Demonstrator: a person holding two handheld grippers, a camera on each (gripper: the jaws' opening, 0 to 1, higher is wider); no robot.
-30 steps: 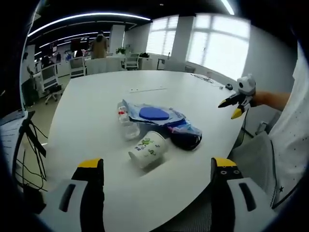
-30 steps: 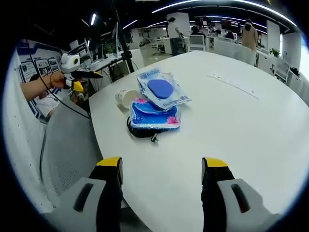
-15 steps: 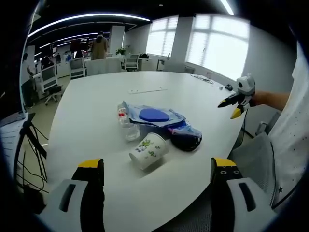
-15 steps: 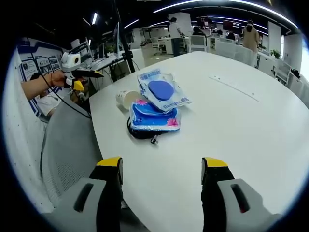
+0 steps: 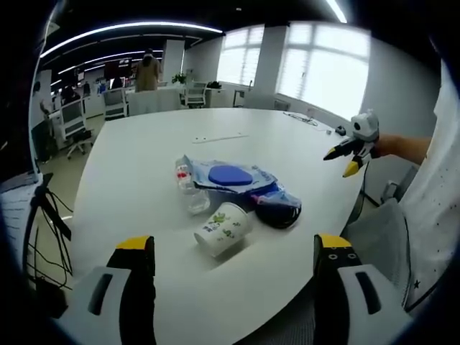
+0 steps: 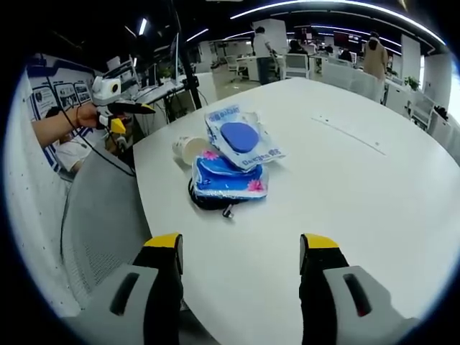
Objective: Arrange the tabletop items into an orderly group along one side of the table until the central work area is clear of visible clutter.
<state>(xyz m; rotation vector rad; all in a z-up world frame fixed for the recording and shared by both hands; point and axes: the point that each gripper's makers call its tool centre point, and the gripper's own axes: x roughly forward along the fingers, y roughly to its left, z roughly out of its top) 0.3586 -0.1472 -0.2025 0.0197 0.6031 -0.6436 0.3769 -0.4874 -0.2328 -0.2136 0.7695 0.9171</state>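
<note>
Tongs, left point(image 5: 233, 251) and right point(image 6: 241, 248), gape wide, holding nothing.

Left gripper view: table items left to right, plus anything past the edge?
Bottle → paper cup → dark pouch → right gripper, held in the air beyond the table edge.

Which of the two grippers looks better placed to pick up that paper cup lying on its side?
Probably the left hand-held gripper. In its view the paper cup lies nearest, unobstructed. From the right hand-held gripper, the cup sits behind the blue packets.
</note>
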